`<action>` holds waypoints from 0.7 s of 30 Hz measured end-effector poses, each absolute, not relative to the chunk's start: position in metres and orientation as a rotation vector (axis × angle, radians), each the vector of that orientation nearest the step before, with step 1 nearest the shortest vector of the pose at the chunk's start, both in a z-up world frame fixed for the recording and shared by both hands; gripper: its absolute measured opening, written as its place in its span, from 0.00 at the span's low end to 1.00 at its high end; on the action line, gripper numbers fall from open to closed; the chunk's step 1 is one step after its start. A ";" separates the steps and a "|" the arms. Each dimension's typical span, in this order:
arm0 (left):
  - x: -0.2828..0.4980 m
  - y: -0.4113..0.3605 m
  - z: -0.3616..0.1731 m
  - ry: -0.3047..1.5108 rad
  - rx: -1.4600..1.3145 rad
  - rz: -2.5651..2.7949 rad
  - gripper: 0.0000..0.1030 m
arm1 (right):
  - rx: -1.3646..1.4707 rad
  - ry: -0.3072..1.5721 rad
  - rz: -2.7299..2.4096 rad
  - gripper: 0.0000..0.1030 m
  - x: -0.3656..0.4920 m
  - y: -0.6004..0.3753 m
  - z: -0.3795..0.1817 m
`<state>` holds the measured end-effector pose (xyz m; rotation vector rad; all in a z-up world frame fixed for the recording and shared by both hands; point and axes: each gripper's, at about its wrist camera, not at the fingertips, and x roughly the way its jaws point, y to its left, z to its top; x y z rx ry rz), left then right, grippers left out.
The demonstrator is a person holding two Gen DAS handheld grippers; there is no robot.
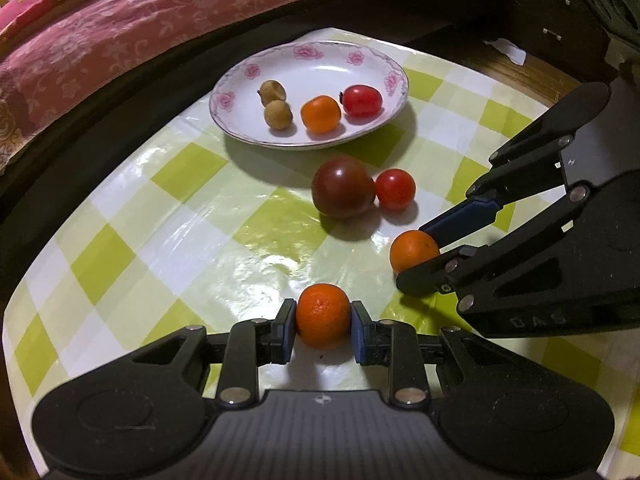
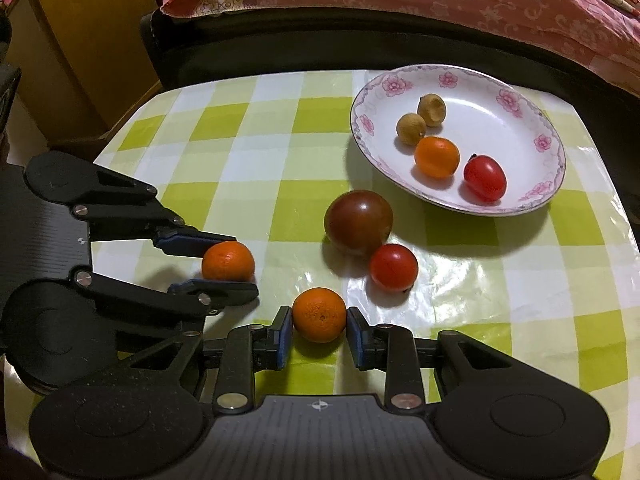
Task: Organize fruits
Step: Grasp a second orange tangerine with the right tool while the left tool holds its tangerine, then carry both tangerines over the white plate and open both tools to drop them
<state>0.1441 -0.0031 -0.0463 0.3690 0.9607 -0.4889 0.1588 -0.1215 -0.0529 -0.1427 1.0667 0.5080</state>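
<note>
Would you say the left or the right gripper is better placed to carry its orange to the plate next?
Probably right: both grippers are shut on oranges, but the right gripper sits nearer the plate than the left gripper.

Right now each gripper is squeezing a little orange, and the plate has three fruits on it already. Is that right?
Nearly. The plate holds four fruits, not three: two brown longans, one small orange and one red tomato, as the right wrist view shows. The rest is right: the left gripper and the right gripper each squeeze an orange.
</note>
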 end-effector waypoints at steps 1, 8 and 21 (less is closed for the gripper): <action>0.144 -0.004 -0.046 0.960 0.371 -0.489 0.36 | -0.144 1.069 0.506 0.24 0.159 -0.122 -0.053; 0.146 -0.003 -0.044 0.969 0.359 -0.487 0.35 | -0.139 1.085 0.502 0.24 0.158 -0.124 -0.055; 0.165 -0.011 -0.015 0.888 0.348 -0.472 0.35 | -0.093 1.024 0.472 0.25 0.165 -0.135 -0.029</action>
